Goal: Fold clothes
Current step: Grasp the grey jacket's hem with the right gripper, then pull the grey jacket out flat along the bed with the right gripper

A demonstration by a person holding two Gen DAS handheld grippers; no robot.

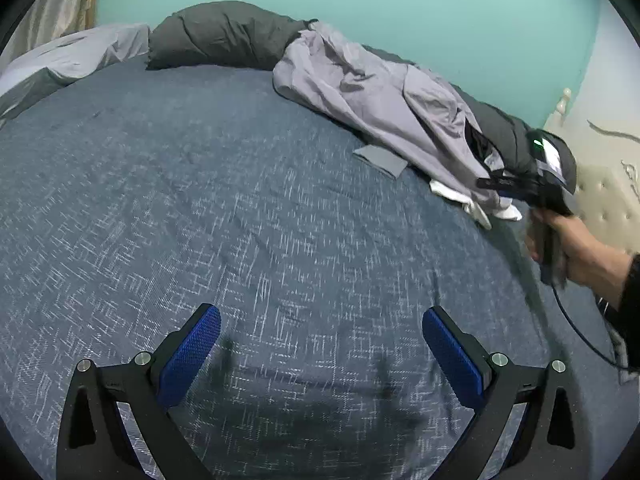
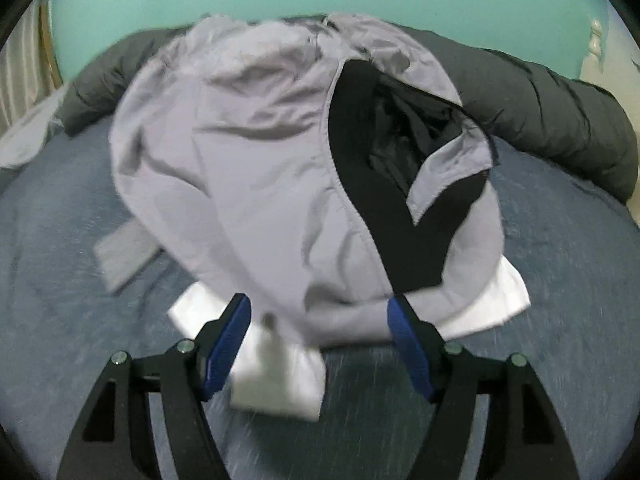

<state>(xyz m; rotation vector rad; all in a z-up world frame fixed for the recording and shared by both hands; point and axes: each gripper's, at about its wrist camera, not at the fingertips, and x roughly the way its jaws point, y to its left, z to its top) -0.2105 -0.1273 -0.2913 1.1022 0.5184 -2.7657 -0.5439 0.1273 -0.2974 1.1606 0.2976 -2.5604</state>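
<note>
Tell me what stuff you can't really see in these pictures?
- White cloth: in the right wrist view, motion blur and the grey jacket lying over it hide what garment it is.
- Jacket's black inside: too dark to make out.
- Right gripper: left wrist view, blurred, fingers indistinct against the dark quilt.
- Small grey folded piece: too small to identify.
- Person's hand: arm cut off by the frame edge.

Your left gripper and right gripper match: black angular arms, blue textured pads, silver screws at the joints (two each side). Your right hand wears a dark sleeve; a dark cable trails below.
</note>
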